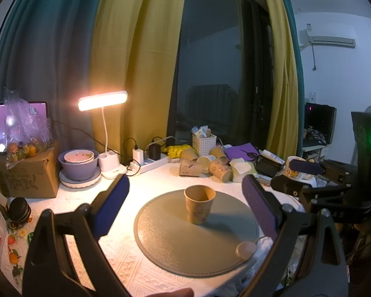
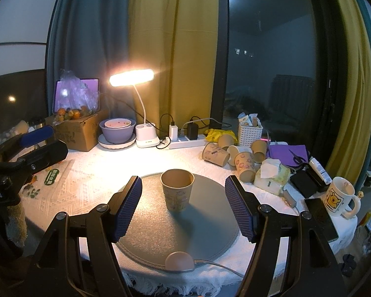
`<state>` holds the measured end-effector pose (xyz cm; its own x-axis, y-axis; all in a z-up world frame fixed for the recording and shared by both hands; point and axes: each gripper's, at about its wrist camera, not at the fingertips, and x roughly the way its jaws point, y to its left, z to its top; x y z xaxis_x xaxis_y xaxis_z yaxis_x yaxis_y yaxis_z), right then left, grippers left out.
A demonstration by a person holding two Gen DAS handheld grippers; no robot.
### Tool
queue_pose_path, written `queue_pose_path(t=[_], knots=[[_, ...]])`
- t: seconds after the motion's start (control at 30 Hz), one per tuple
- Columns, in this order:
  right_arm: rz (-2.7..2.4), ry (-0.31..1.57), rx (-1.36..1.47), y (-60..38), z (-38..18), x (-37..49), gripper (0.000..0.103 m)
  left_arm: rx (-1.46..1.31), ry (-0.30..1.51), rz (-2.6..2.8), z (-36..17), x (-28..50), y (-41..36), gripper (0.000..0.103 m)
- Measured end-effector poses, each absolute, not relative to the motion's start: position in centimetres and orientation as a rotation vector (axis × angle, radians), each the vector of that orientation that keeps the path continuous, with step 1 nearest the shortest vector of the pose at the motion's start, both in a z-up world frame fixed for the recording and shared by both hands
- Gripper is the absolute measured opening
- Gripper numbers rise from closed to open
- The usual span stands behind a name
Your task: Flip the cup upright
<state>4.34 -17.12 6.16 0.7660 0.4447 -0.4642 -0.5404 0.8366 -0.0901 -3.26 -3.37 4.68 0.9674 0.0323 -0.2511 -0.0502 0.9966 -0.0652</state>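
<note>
A brown paper cup point(image 1: 199, 203) stands upright, mouth up, on the round grey mat point(image 1: 175, 242). It also shows in the right wrist view point(image 2: 177, 189) on the same mat point(image 2: 185, 235). My left gripper point(image 1: 185, 185) is open and empty, its blue pads well apart, short of the cup. My right gripper point(image 2: 183, 185) is open and empty, its pads on either side of the cup but nearer me, not touching it. The right gripper point(image 1: 296, 175) shows at the right in the left wrist view, and the left gripper point(image 2: 44, 141) at the left in the right wrist view.
Several paper cups point(image 2: 235, 154) lie tipped at the back right by a white basket point(image 2: 250, 133). A lit lamp point(image 2: 131, 76), bowls point(image 2: 117, 130), power strip point(image 2: 185, 143), cardboard box point(image 2: 80, 131), tissues point(image 2: 272, 173), mug point(image 2: 338, 199) and phone point(image 2: 320, 217) crowd the table. A pink puck point(image 2: 179, 261) sits at the mat's near edge.
</note>
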Motion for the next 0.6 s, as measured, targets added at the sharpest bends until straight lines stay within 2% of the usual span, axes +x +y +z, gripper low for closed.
queue_pose_path(t=[0.6], knots=[[0.542,0.447,-0.226,-16.94,6.17,4.23,0.073,-0.072,0.252,0.044,4.68,-3.29,-3.51,0.093]])
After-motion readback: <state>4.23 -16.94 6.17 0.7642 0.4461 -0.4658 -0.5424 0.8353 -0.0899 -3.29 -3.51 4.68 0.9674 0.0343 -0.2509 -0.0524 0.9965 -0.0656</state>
